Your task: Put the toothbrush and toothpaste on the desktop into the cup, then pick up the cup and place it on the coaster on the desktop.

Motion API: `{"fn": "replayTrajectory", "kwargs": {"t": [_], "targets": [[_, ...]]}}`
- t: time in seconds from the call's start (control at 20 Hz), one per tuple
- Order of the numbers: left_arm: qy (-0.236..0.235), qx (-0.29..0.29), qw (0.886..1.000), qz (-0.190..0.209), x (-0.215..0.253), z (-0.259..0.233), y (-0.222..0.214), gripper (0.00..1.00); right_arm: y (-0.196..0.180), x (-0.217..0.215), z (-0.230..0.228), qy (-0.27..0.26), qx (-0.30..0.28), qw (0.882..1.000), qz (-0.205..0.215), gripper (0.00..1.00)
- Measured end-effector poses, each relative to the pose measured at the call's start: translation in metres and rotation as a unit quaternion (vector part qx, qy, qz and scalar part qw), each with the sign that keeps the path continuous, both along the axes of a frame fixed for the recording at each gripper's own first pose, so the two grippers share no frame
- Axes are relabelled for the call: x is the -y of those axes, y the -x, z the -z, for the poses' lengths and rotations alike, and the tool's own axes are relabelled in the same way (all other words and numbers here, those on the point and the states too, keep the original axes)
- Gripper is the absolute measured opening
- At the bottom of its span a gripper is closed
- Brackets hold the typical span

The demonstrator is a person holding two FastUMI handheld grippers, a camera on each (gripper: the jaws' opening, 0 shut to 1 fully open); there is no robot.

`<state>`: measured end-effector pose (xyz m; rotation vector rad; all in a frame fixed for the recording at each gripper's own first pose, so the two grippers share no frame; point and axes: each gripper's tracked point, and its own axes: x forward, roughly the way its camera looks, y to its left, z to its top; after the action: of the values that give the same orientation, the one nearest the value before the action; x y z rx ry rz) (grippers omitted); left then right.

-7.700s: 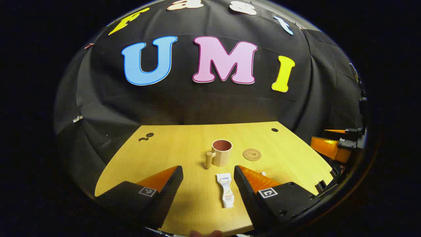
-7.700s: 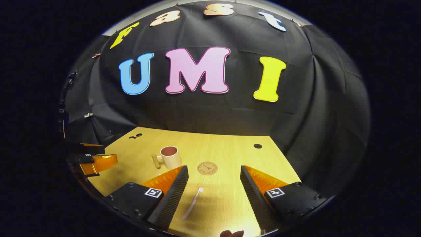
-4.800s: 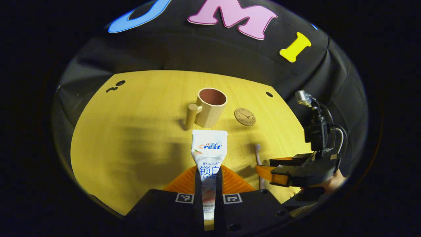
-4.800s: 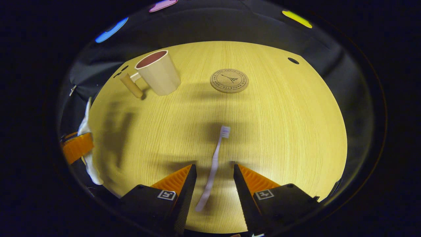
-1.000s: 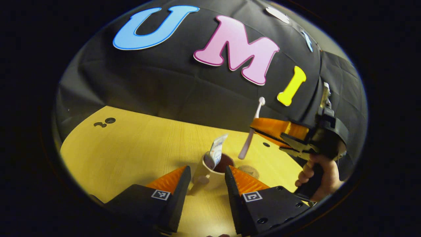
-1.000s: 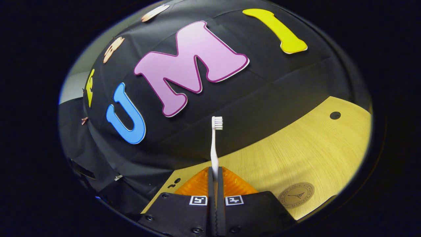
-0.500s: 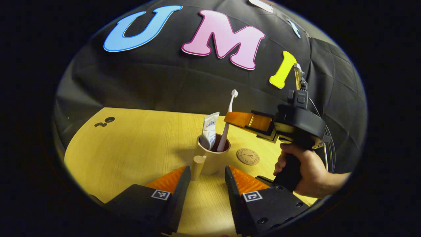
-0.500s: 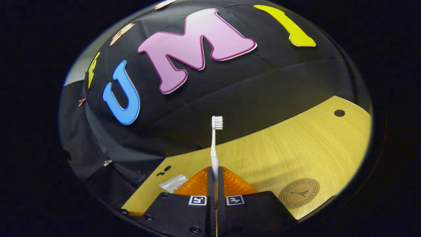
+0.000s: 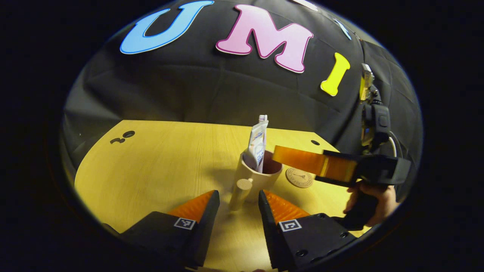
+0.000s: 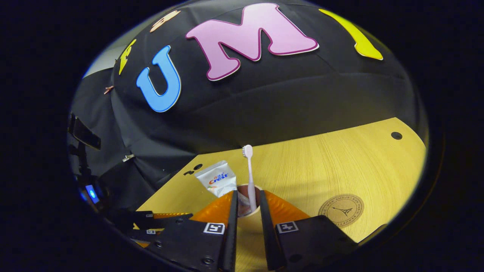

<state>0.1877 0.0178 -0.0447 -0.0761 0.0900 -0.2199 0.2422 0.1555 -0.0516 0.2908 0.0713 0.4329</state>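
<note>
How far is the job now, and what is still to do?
Done: the toothpaste and the toothbrush both stand in the cup. In hand: the right gripper has its jaws apart around the brush, and the left gripper is open at the handle. Left: the cup is not on the coaster.

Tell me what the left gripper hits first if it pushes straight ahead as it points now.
Most likely the cup's handle. The left gripper is open, and the handle stands just ahead of the gap between its fingers, with the cup right behind it. How far off the handle is, the left gripper view doesn't settle.
</note>
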Motion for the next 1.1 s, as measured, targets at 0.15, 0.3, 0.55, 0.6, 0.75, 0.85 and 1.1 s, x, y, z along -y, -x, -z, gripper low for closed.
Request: {"fn": "replayTrajectory", "kwargs": {"t": [0.15, 0.3, 0.55, 0.6, 0.75, 0.85, 1.1], "targets": [[-0.025, -0.001, 1.0, 0.01, 0.002, 0.0, -0.006, 0.65, 0.016, 0.012, 0.01, 0.009, -0.016, 1.0, -0.002, 0.22], [-0.052, -0.01, 0.998, 0.029, 0.01, -0.001, -0.009, 0.65, 0.031, 0.025, 0.029, 0.019, -0.045, 0.999, -0.005, 0.39], [-0.115, -0.069, 0.99, 0.047, 0.009, 0.012, -0.022, 0.65, 0.062, 0.052, 0.062, 0.032, -0.095, 0.995, -0.005, 0.39], [-0.13, -0.09, 0.986, 0.048, 0.007, 0.014, -0.023, 0.65, 0.069, 0.058, 0.067, 0.032, -0.105, 0.994, -0.006, 0.39], [-0.136, -0.141, 0.978, 0.068, 0.01, 0.01, -0.027, 0.64, 0.09, 0.077, 0.083, 0.033, -0.132, 0.991, -0.007, 0.39], [-0.146, -0.168, 0.972, 0.076, 0.009, 0.01, -0.034, 0.63, 0.101, 0.092, 0.089, 0.034, -0.145, 0.989, 0.0, 0.39], [-0.191, -0.232, 0.949, 0.093, 0.016, 0.029, -0.042, 0.64, 0.121, 0.132, 0.098, 0.016, -0.165, 0.986, 0.032, 0.39]]}}
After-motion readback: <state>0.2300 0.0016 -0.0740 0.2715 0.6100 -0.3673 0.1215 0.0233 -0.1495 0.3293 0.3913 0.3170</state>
